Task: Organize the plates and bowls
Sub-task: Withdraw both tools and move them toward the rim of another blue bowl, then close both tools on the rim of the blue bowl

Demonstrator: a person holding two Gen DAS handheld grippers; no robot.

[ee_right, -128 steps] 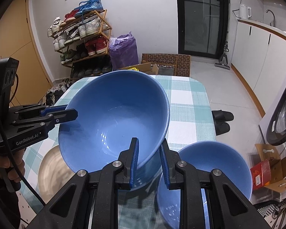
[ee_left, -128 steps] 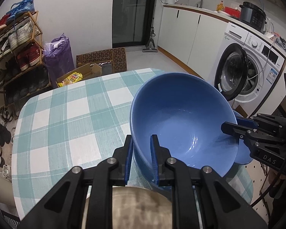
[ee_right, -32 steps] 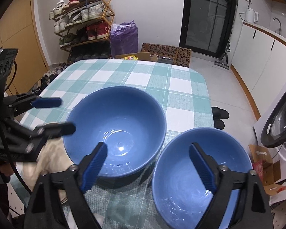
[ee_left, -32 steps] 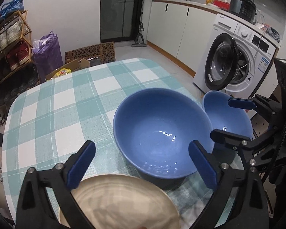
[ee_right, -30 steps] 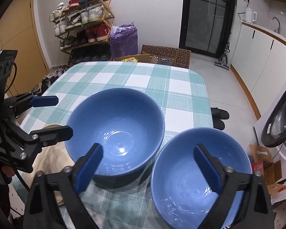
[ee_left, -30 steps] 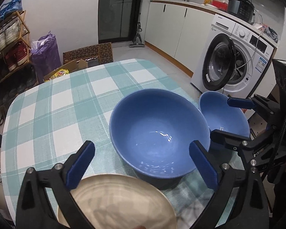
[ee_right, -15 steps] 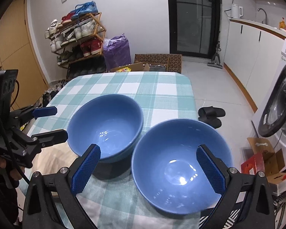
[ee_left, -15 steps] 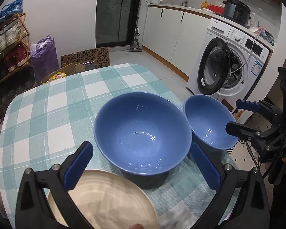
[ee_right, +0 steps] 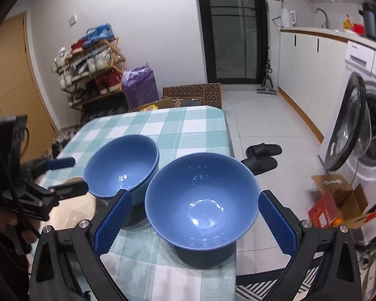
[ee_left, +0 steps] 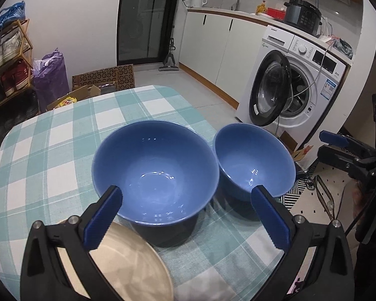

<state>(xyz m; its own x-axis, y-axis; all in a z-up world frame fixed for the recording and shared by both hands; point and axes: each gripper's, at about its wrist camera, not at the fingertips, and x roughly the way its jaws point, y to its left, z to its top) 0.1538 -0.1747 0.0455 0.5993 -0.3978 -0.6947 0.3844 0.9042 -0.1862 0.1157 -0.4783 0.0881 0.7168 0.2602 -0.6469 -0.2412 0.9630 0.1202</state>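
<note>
Two blue bowls stand side by side on the checked tablecloth (ee_left: 50,150). The left bowl (ee_left: 155,173) sits in front of my left gripper (ee_left: 186,215), which is open and empty, its blue pads level with the bowl's near rim. A beige plate (ee_left: 127,258) lies under the left finger. The right bowl (ee_right: 200,195) sits between the wide-open pads of my right gripper (ee_right: 194,218), untouched. In the right wrist view the left bowl (ee_right: 122,168) is further left, the left gripper (ee_right: 60,175) beside it, and the plate (ee_right: 70,210) is partly hidden.
The right bowl (ee_left: 253,163) stands near the table's right edge. Beyond it are a washing machine (ee_left: 295,87) with its door open, slippers (ee_right: 263,150) and a cardboard box (ee_right: 338,200) on the floor. A shoe rack (ee_right: 92,67) lines the far wall.
Both grippers were shut on the left bowl's rim 4.3 s ago; it now rests on the table. Both have opened and drawn back, the right one centring on the right bowl.
</note>
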